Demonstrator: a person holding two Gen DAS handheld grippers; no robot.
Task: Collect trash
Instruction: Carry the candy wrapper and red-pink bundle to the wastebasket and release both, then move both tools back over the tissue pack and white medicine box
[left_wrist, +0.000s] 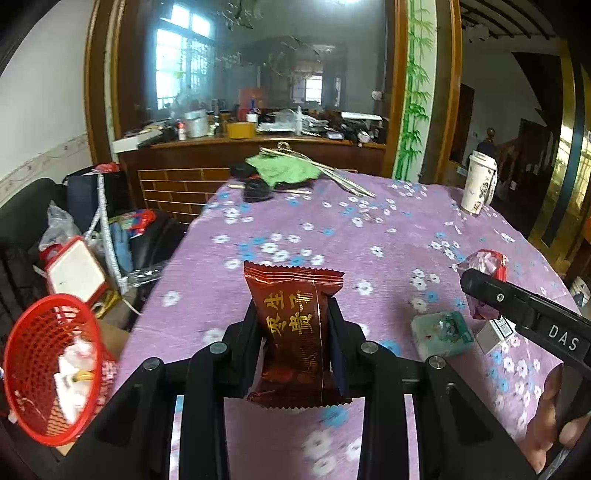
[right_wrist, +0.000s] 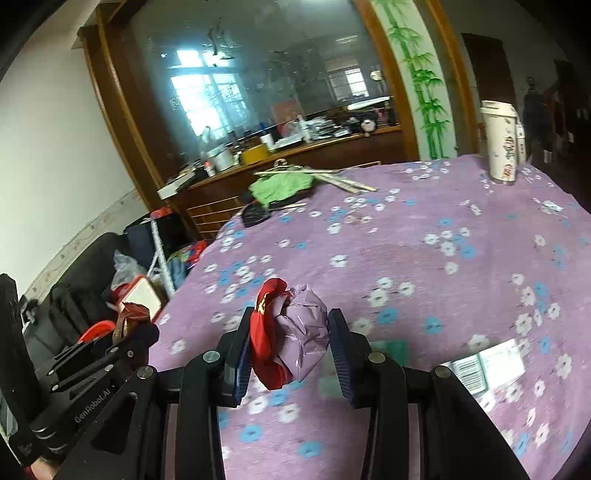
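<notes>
- Left gripper (left_wrist: 295, 328) pinching a brown snack packet (left_wrist: 295, 332), packet upright between both fingers, lifted off the table.
- Right gripper (right_wrist: 291, 343) pinching a crumpled wrapper (right_wrist: 295, 332), red and lilac, wedged between the blue pads (right_wrist: 341, 360), above the tablecloth (right_wrist: 424, 221).
- Red mesh basket (left_wrist: 44, 369) at the table's left edge, below the cloth level, white scraps inside.
- On the table near the right gripper: green tissue pack (left_wrist: 441, 332), small white box (left_wrist: 493, 334) just beside it.
- Paper cup (left_wrist: 478, 182) upright at the far right edge.
- Green cloth (left_wrist: 284, 168) and sticks at the far end.
</notes>
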